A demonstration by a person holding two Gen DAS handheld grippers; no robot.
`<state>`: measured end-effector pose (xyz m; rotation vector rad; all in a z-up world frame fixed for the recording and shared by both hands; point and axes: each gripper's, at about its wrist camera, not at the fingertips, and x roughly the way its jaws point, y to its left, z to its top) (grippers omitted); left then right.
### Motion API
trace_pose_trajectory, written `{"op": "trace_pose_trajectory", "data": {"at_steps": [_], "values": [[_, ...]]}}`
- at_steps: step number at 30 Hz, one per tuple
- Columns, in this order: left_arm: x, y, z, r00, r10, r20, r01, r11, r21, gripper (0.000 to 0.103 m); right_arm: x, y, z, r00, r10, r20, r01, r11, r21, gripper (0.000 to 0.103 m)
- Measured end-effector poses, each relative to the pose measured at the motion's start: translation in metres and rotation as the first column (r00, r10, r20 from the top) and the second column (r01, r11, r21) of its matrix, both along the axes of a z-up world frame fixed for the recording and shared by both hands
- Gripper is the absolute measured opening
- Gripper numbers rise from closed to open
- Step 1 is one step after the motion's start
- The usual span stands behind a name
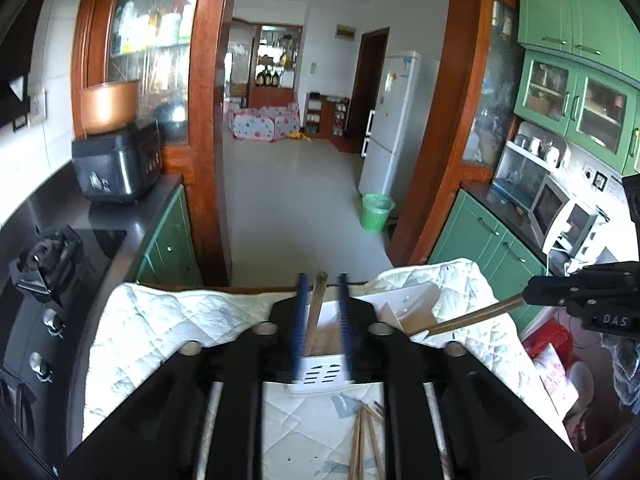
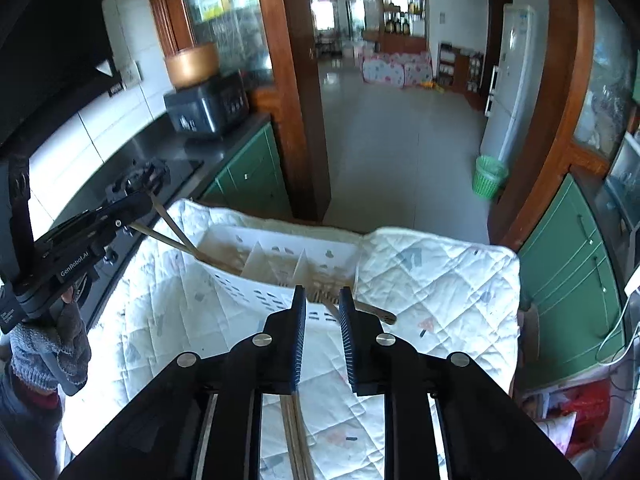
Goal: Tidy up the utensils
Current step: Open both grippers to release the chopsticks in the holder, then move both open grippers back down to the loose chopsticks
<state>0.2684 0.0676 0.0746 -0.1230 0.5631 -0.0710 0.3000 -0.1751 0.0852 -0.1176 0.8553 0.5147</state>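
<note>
Chopsticks (image 1: 316, 312) stand loose between my left gripper's (image 1: 320, 280) narrowly parted jaws over the white organizer (image 2: 280, 272), right gripper (image 2: 323, 294) likewise narrow, seemingly empty; they may tip outside the compartment.

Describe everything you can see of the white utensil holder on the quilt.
The white utensil holder looks like plastic, with slotted vents in its walls and upright dividers forming compartments. It rests on the white quilted cloth, its open side toward the cameras. Wooden chopsticks slant into its left compartment from the left tongs; more utensils lie inside on the right.
</note>
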Motion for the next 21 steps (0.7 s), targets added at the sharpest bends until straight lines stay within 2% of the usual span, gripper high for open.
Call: {"op": "trace_pose_trajectory", "data": {"at_steps": [1, 6, 10, 13, 21], "values": [[-0.007, -0.001, 0.003, 1.0, 0.002, 0.013, -0.002, 1.0, 0.006, 0.031, -0.008, -0.003, 0.004, 1.0, -0.004, 0.029, 0.004, 1.0, 0.002, 0.025], [-0.045, -0.009, 0.009, 0.999, -0.024, 0.048, 0.024, 1.0, 0.012, 0.031, -0.054, -0.018, 0.013, 0.989, -0.002, 0.148, -0.003, 0.999, 0.033, 0.027], [-0.077, -0.019, 0.0, 0.998, -0.048, 0.047, 0.047, 0.999, 0.025, 0.034, -0.095, -0.031, -0.003, 0.981, 0.016, 0.194, -0.026, 0.999, 0.048, 0.029], [-0.096, -0.025, -0.013, 0.998, -0.067, 0.022, 0.066, 0.998, 0.016, 0.04, -0.117, -0.036, -0.023, 0.981, 0.019, 0.191, -0.029, 0.998, 0.053, 0.03], [-0.134, -0.029, -0.072, 0.994, -0.078, -0.07, 0.079, 0.997, 0.012, 0.043, -0.16, -0.049, -0.109, 0.995, 0.012, 0.101, -0.016, 0.999, 0.038, 0.03]]}}
